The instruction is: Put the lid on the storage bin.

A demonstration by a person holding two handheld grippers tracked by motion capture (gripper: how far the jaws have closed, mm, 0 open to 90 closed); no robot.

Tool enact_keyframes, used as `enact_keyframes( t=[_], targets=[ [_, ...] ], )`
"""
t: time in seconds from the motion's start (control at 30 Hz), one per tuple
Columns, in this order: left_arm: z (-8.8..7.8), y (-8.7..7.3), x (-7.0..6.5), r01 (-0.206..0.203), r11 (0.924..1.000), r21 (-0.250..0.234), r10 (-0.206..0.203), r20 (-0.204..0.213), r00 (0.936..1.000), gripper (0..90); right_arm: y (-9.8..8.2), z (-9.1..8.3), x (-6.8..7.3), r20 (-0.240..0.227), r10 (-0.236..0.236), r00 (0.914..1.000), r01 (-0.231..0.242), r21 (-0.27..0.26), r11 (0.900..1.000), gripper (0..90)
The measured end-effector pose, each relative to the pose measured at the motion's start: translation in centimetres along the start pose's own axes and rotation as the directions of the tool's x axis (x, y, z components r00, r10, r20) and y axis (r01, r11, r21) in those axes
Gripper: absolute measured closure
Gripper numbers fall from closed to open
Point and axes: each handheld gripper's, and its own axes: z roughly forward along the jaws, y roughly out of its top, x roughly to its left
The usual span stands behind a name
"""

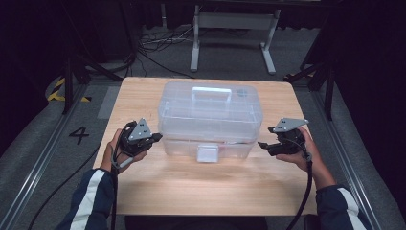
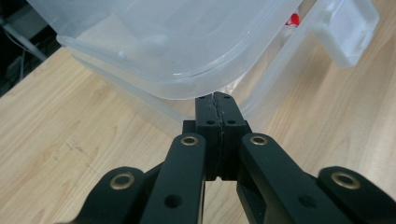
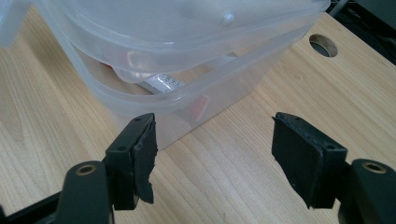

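Note:
A clear plastic storage box (image 1: 210,112) with a handled lid stands in the middle of the wooden table (image 1: 191,187). Its white latch (image 1: 207,153) faces me. My left gripper (image 1: 155,138) is at the box's left front corner. In the left gripper view this gripper (image 2: 218,100) is shut, its tips right under the lid's rim (image 2: 177,88), with nothing seen between the jaws. My right gripper (image 1: 262,144) sits just off the box's right front corner. It (image 3: 217,128) is open and apart from the box (image 3: 187,46). A packet (image 3: 163,83) and something red show through the wall.
A round cable hole (image 3: 323,45) lies in the table beyond the box's right side. Behind the table, a white metal stand (image 1: 234,28) and loose cables sit on the grey floor. Black frame legs flank both sides. Bare wood stretches in front of the box.

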Motion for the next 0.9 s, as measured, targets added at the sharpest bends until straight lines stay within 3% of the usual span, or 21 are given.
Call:
enact_keyframes(
  t=[0.13,0.9],
  targets=[
    [0.20,-0.12,0.04,0.009,1.0000,0.002,-0.009,0.011,0.9999,89.9,0.01,-0.27,0.06,0.010,-0.004,0.9999,0.004,-0.022,1.000,32.2],
    [0.23,-0.90,-0.17,0.004,0.9995,0.032,-0.005,0.024,0.9997,89.9,-0.08,-0.06,0.40,-0.002,-0.013,0.9999,0.013,-0.010,1.000,32.1]
  ],
)
